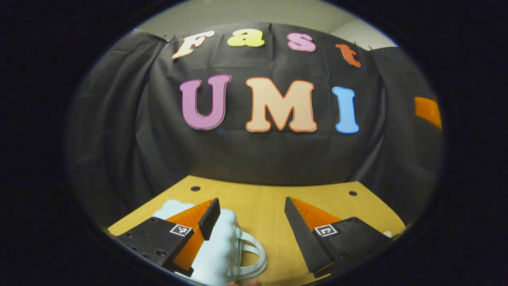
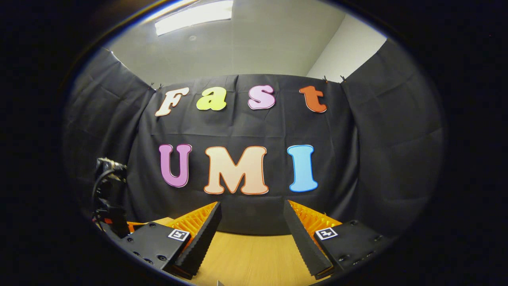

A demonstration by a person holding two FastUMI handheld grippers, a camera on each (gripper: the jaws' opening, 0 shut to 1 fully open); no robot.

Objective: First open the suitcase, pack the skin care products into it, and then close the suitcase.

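Observation:
A small white suitcase [image 1: 224,248] with a bumpy shell and a looped handle [image 1: 256,256] lies on the wooden table [image 1: 258,196], low and left in the left gripper view. My left gripper [image 1: 251,202] hangs open just above it; its left finger covers part of the shell, and the handle lies in the gap between the fingers. Nothing is held. My right gripper [image 2: 252,204] is open too, raised over the table [image 2: 246,254] and facing the back wall. The other gripper [image 2: 107,190] shows at the far left of the right gripper view.
The black cloth wall closes off the table's far edge and both sides. Two small dark holes [image 1: 195,188] [image 1: 352,193] sit near the table's back corners. A sliver of something white [image 1: 387,234] peeks out beside my left gripper's right finger.

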